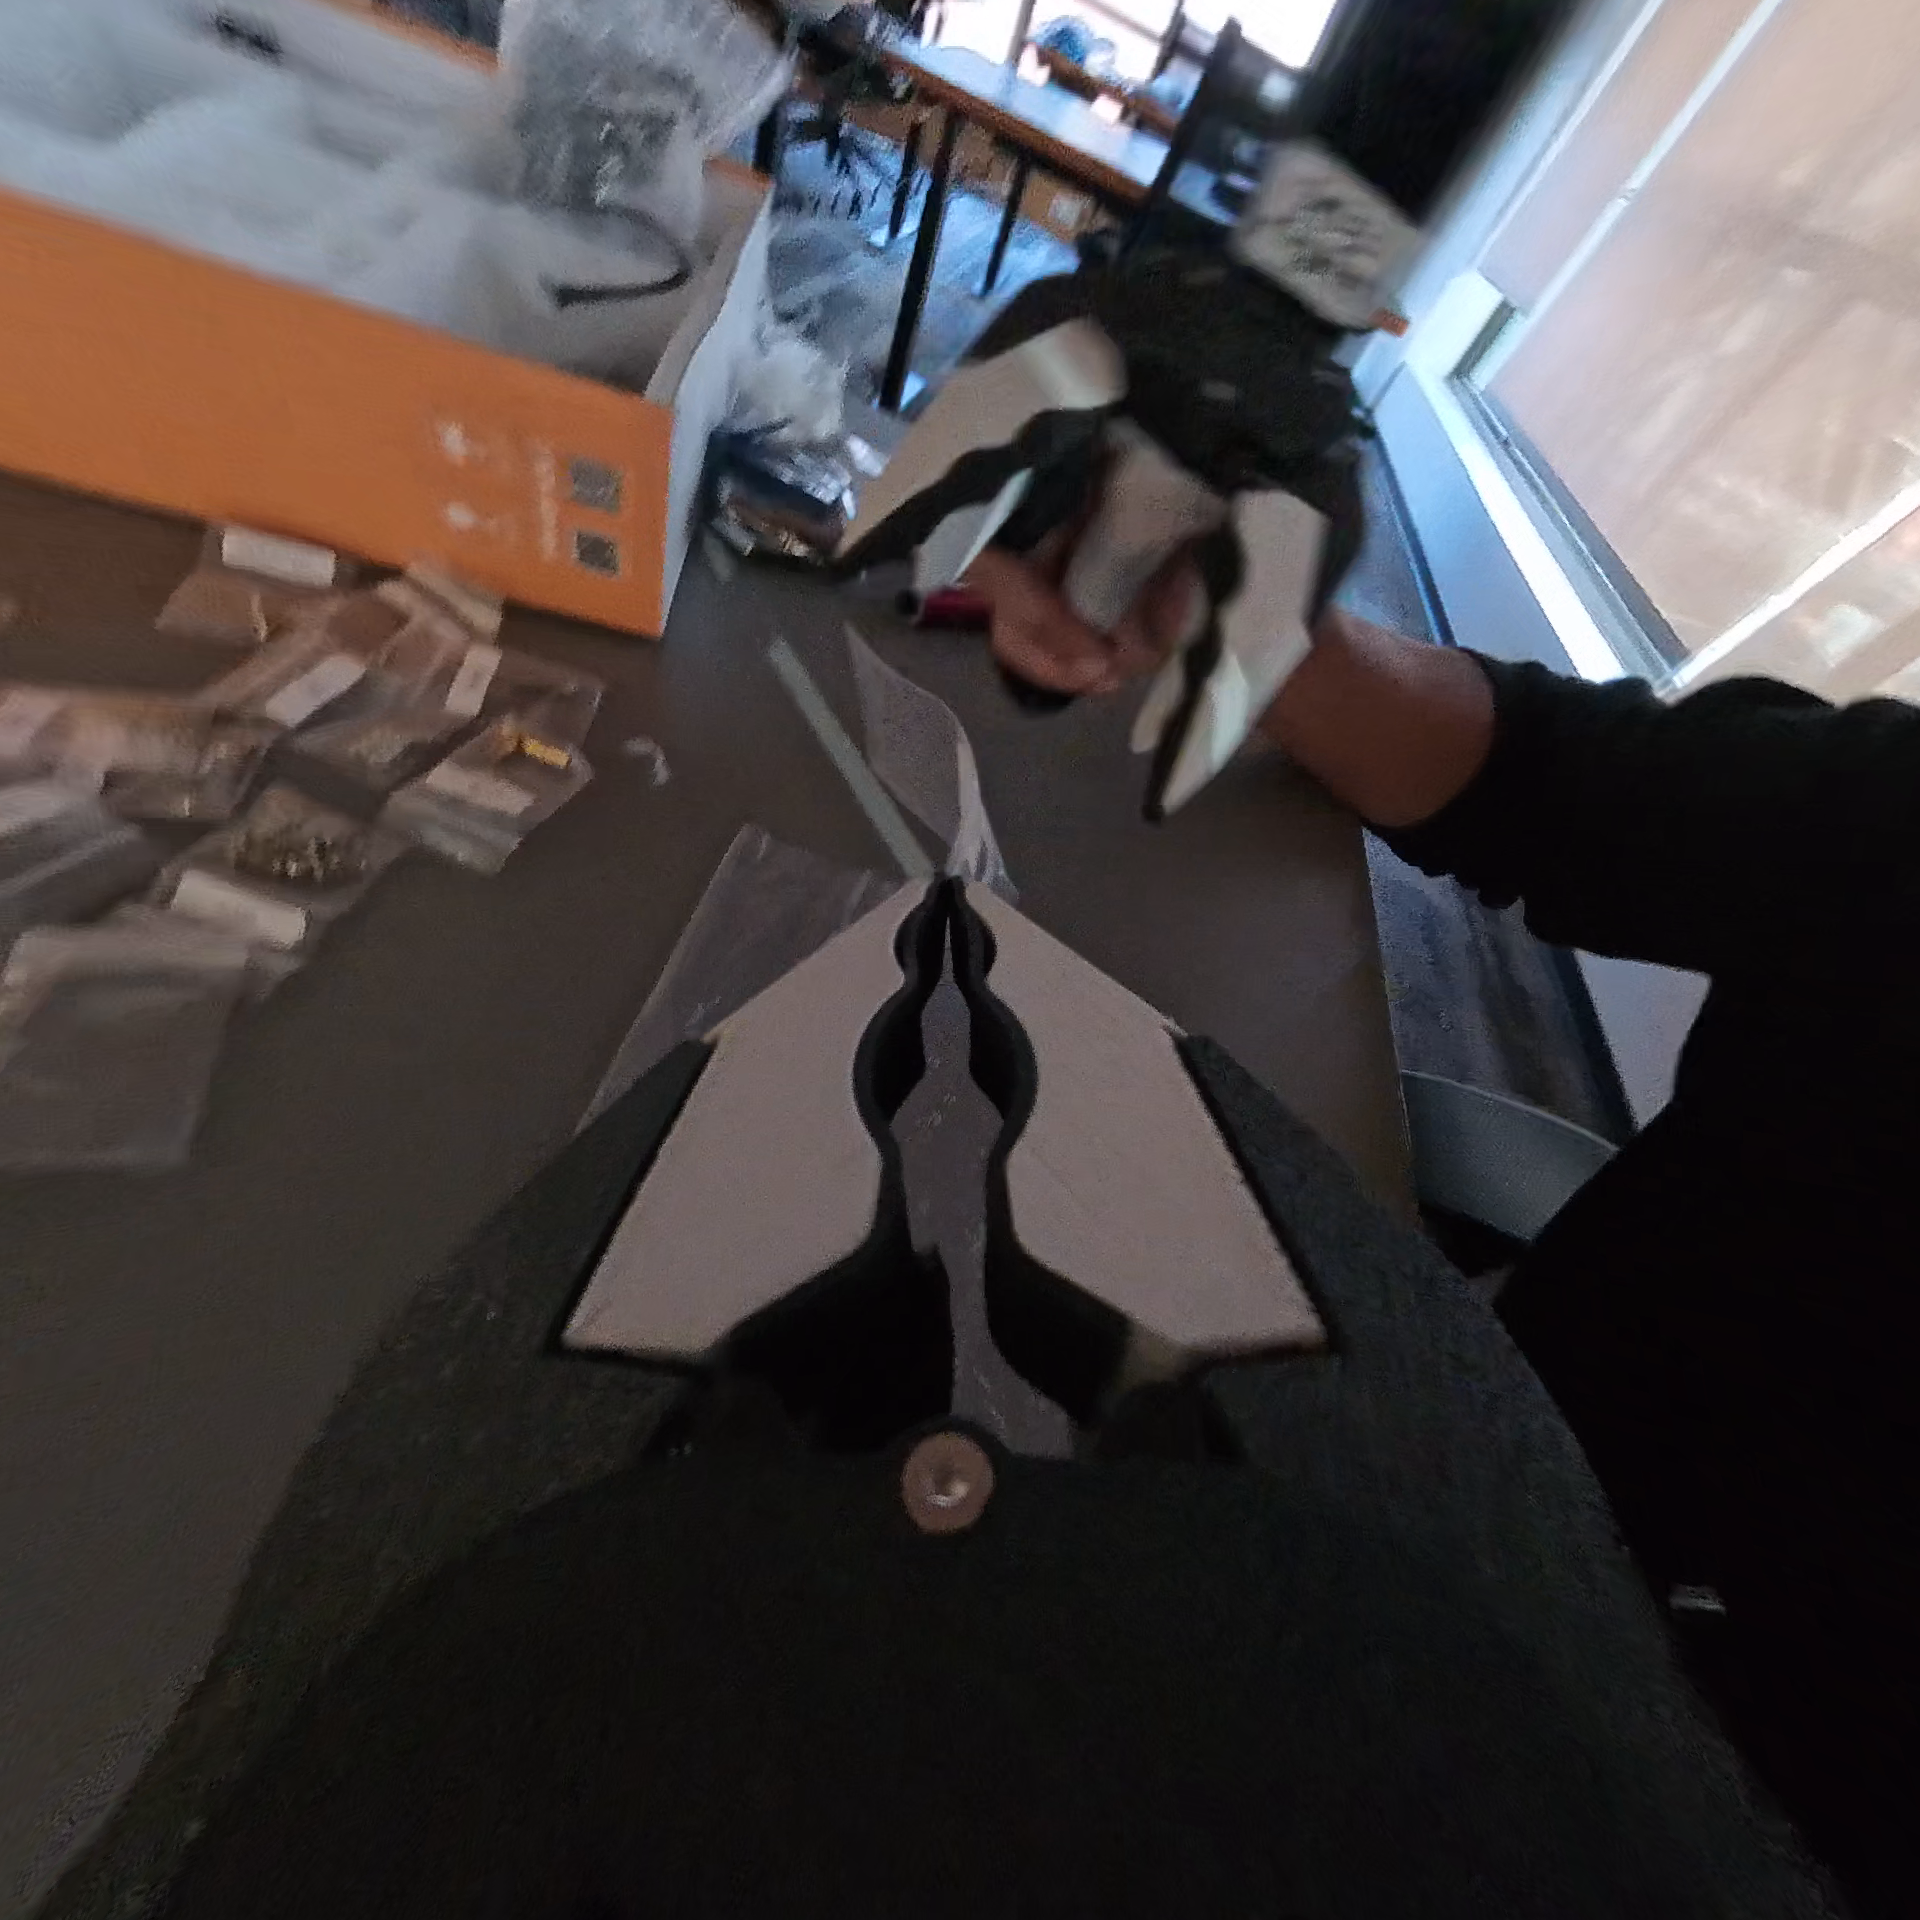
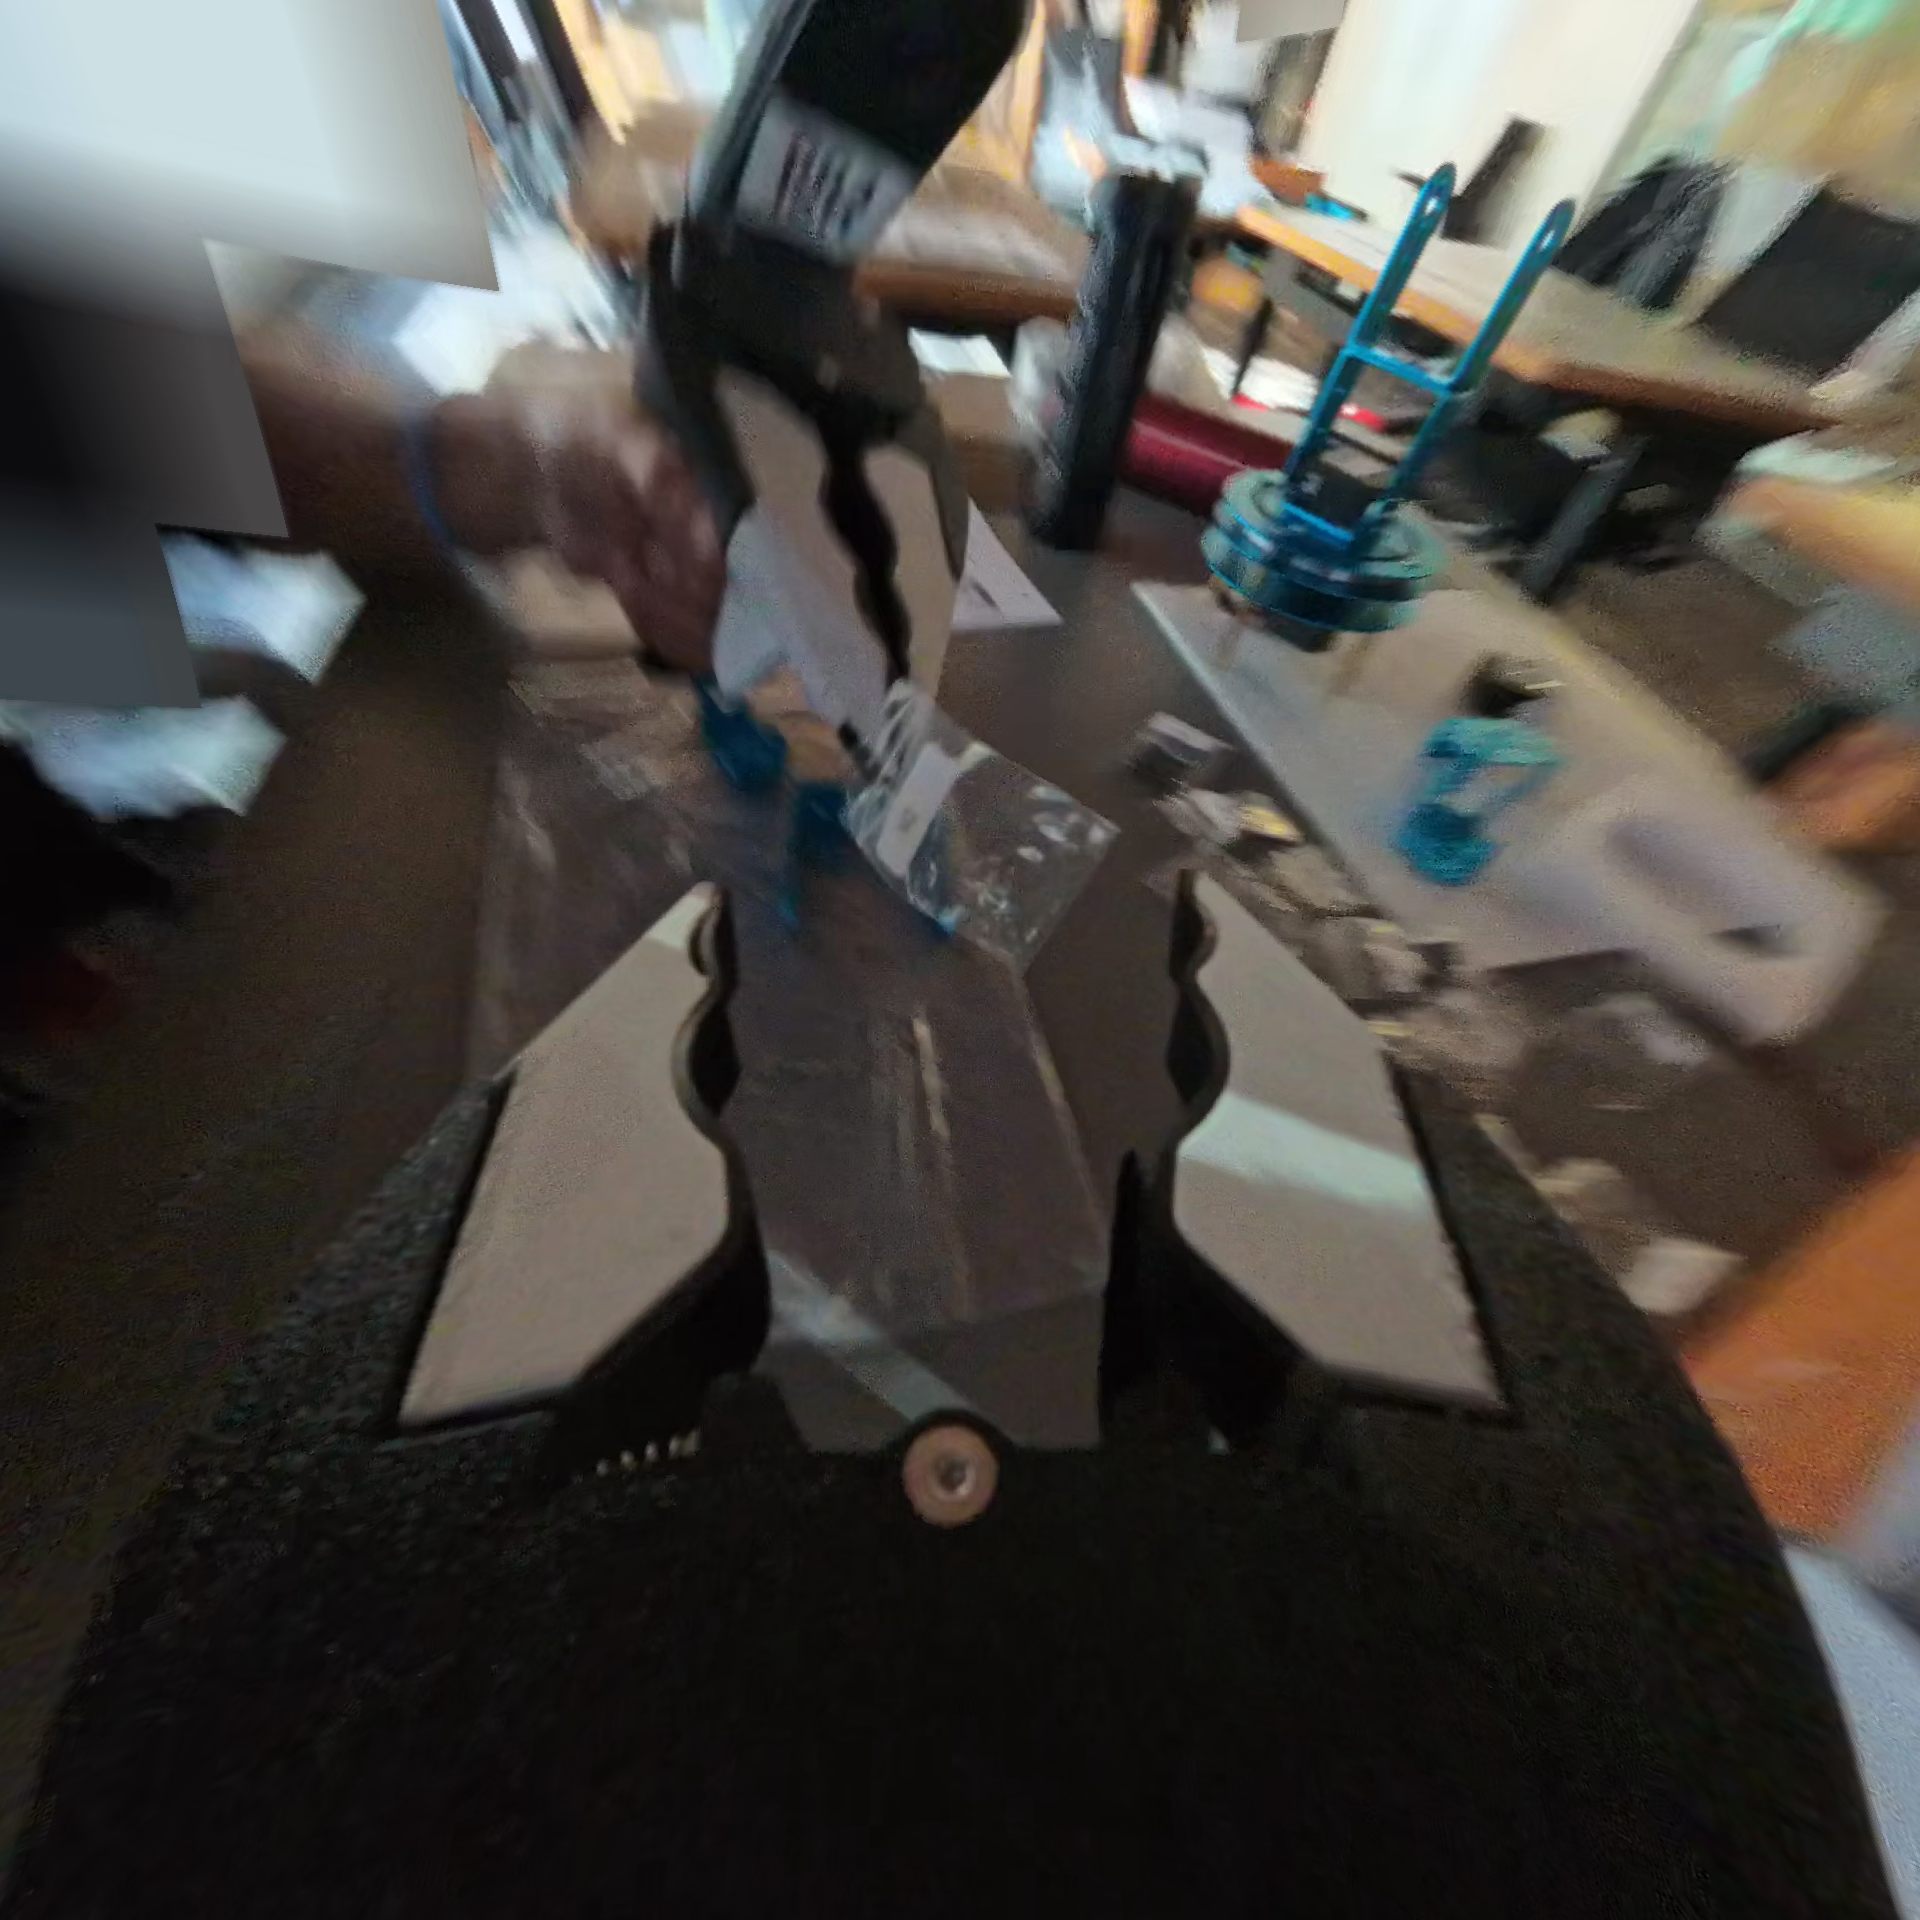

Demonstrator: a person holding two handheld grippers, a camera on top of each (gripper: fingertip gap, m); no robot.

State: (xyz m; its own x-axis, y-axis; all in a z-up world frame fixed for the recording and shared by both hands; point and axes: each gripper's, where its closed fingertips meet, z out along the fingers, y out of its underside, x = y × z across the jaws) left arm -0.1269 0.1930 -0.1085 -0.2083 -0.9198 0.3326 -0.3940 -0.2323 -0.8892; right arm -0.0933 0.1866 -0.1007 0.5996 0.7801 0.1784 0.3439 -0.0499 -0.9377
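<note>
My left gripper (image 1: pixel 948 891) is shut on the edge of a small clear plastic bag (image 1: pixel 920 743) with a zip strip, held above the dark table (image 1: pixel 436 1195). The right wrist view shows the same gripper (image 2: pixel 868 717) pinching that bag (image 2: pixel 977 831), which has a white label and hangs below its tips. My right gripper (image 2: pixel 951 899) is wide open just short of the hanging bag. A clear plastic sheet (image 2: pixel 935 1143) shows between its fingers, and the pads do not press on it. In the left wrist view the right gripper (image 1: pixel 995 686) is held in a hand to the upper right, its jaws spread.
An orange box (image 1: pixel 312 416) stands at the back left, with several small bags of parts (image 1: pixel 260 748) in front of it. A blue metal stand (image 2: pixel 1320 561) and a blue part (image 2: pixel 1465 800) sit on a white board (image 2: pixel 1621 894) at the right. A window runs along the table's right side. The tips of one gripper are about 5 centimeters away from the tips of the other.
</note>
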